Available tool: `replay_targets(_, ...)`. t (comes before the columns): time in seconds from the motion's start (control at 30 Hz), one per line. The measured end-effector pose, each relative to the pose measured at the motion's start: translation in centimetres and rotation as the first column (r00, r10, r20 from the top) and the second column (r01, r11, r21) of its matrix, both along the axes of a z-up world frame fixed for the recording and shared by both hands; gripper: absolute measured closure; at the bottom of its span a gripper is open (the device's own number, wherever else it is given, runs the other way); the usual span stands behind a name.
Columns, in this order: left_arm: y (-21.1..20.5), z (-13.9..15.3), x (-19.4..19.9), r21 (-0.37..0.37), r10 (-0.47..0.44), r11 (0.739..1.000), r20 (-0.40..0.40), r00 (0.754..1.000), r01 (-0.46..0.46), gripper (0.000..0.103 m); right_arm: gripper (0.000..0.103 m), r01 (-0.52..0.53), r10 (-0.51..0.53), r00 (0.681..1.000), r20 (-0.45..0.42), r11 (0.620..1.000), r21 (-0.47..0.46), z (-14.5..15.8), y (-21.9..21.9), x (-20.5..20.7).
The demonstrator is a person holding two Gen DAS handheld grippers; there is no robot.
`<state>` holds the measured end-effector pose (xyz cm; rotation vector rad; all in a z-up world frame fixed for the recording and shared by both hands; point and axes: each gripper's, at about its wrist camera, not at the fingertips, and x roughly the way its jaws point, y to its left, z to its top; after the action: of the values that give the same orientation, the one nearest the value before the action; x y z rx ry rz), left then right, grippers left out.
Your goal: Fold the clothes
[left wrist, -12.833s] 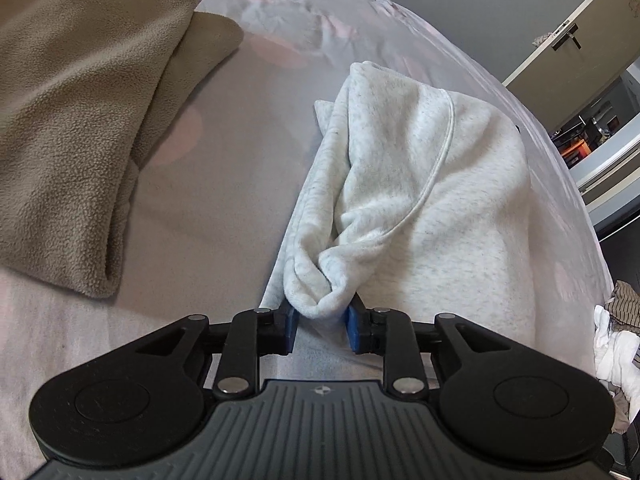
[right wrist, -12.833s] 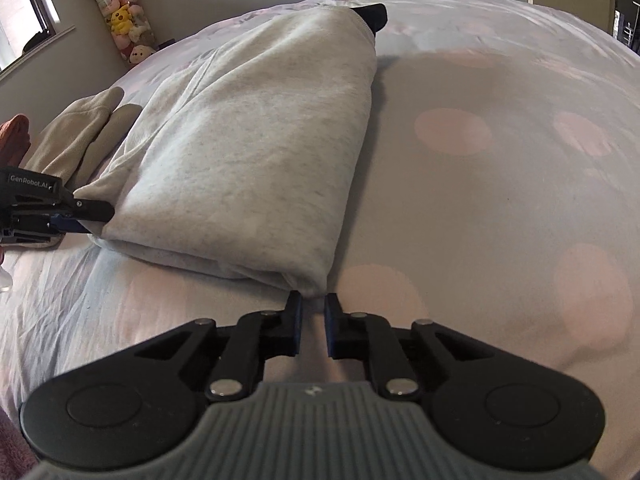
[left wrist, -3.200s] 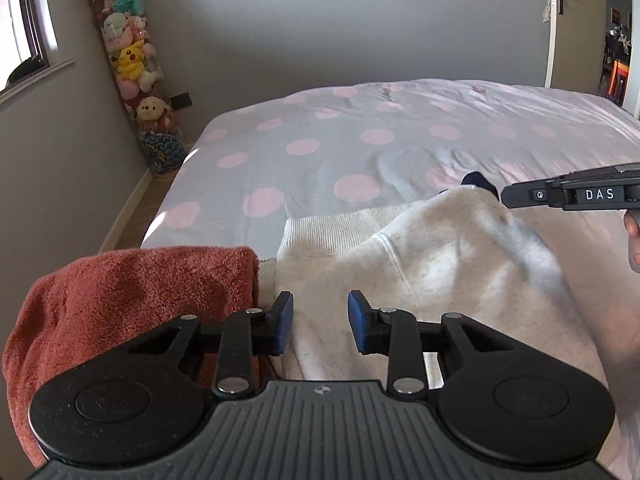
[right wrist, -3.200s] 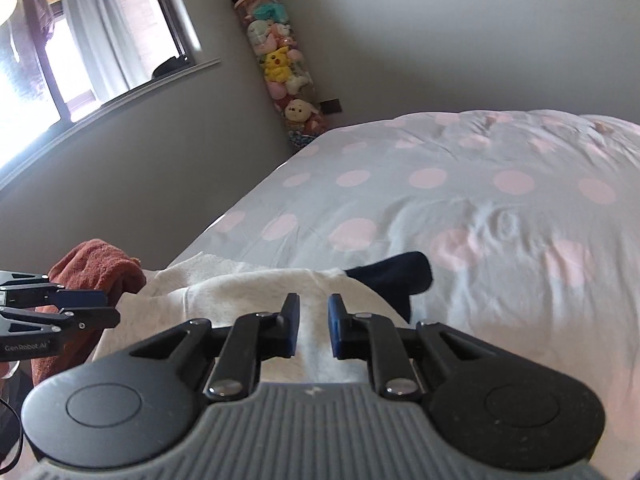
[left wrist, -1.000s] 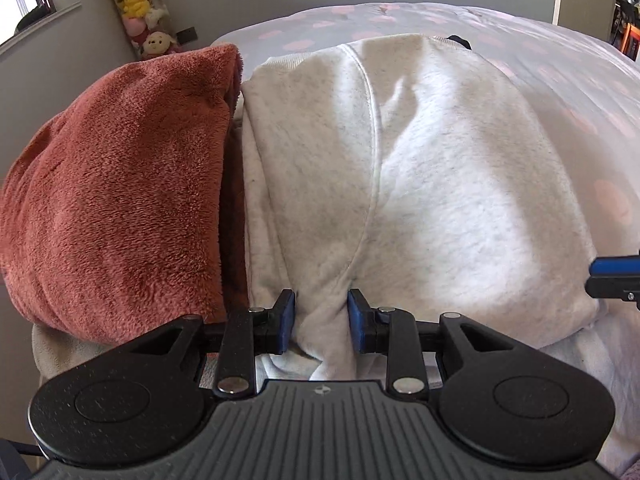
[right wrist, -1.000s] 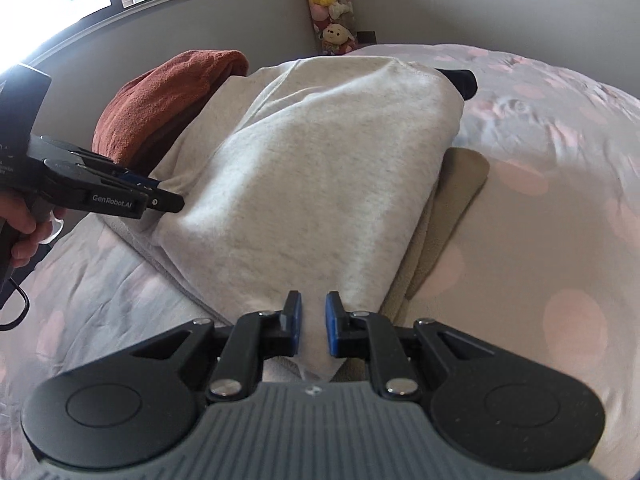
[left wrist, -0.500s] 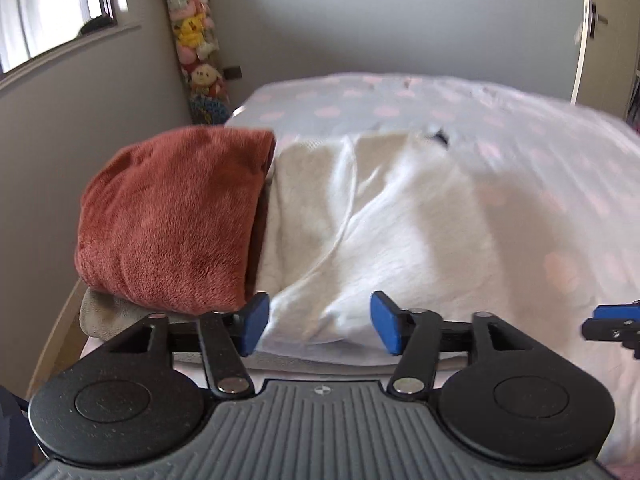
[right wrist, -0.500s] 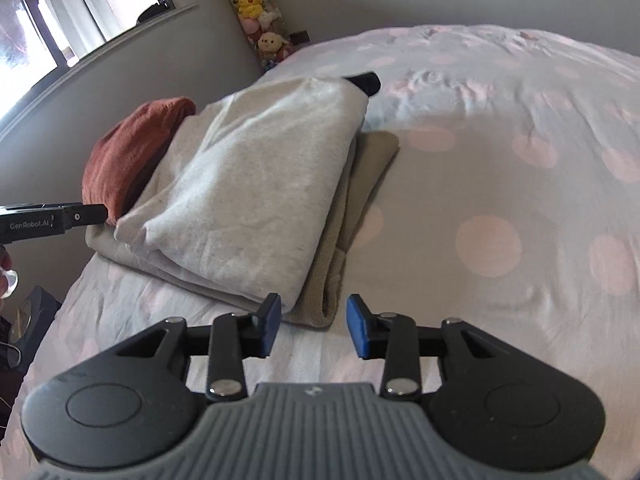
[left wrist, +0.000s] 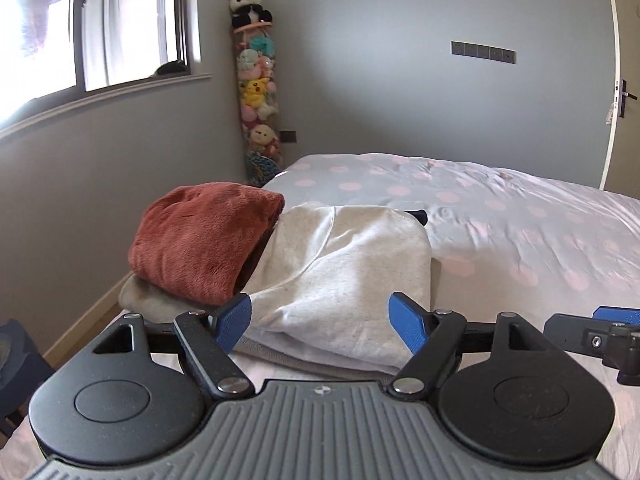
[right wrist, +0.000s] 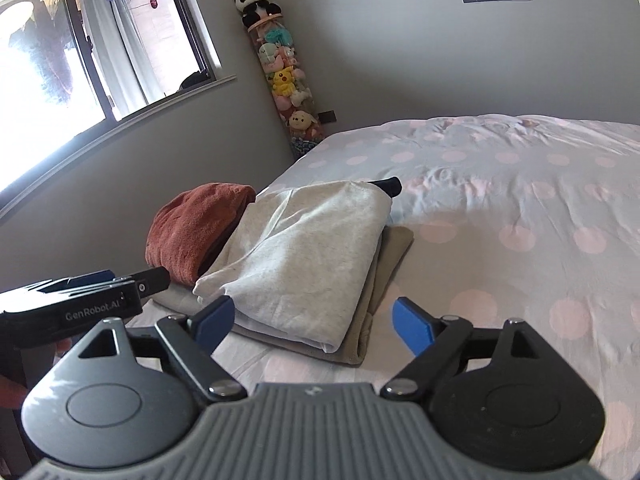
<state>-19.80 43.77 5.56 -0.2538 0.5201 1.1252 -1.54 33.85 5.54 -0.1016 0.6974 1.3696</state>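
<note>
A folded light grey sweatshirt (left wrist: 340,264) lies on top of a folded beige fleece (right wrist: 394,248) at the near left corner of the bed; it also shows in the right wrist view (right wrist: 308,248). A folded rust-red fleece (left wrist: 200,236) sits beside it on the left, also in the right wrist view (right wrist: 192,228). My left gripper (left wrist: 320,320) is open and empty, just short of the stack. My right gripper (right wrist: 312,316) is open and empty, pulled back from the stack. A dark item (right wrist: 390,185) pokes out behind the sweatshirt.
The bed (left wrist: 520,224) has a grey cover with pink dots, stretching right and back. A tall tube of plush toys (left wrist: 256,92) stands in the corner by the window (right wrist: 80,60). A door (left wrist: 624,92) is at the far right.
Both grippers have opened wider and pulled back and up from the stack. The sweatshirt rests on the beige fleece, let go.
</note>
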Motion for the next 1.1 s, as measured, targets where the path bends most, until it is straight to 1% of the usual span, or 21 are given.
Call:
replay_targets(0.13, -2.7, -0.3, 0.0, -0.042, 0.005, 0.999, 0.012, 1.000, -0.005, 0.028, 0.015, -0.001, 0.001, 1.000, -0.016, 1.000, -0.013, -0.6, -2.1, -0.7)
replay_targets(0.27, -5.5, -0.6, 0.2, -0.035, 0.018, 0.999, 0.008, 1.000, -0.018, 0.028, 0.015, -0.011, 0.011, 1.000, -0.011, 1.000, -0.012, -1.0, -4.3, -1.6)
replay_targets(0.4, -7.8, -0.8, 0.1, -0.032, 0.046, 0.998, 0.008, 0.999, -0.045, 0.028, 0.014, -0.024, 0.024, 1.000, 0.015, 1.000, -0.003, -1.0, -6.2, -2.3)
replay_targets(0.67, -10.8, -1.1, -0.5, -0.042, 0.062, 0.997, 0.015, 0.998, -0.061, 0.028, 0.013, -0.028, 0.027, 0.998, 0.049, 1.000, 0.003, -0.8, -9.0, -3.3)
replay_targets(0.83, -12.0, -1.4, -0.3, -0.057, 0.048, 0.997, 0.012, 0.999, -0.047, 0.028, 0.012, -0.023, 0.024, 0.998, 0.064, 1.000, -0.005, -0.7, -10.1, -3.7)
replay_targets(1.1, -13.0, -1.4, -0.3, -0.054, 0.039, 0.998, 0.012, 0.999, -0.038, 0.028, 0.011, -0.014, 0.015, 0.998, 0.063, 1.000, -0.009, -0.7, -11.2, -4.0)
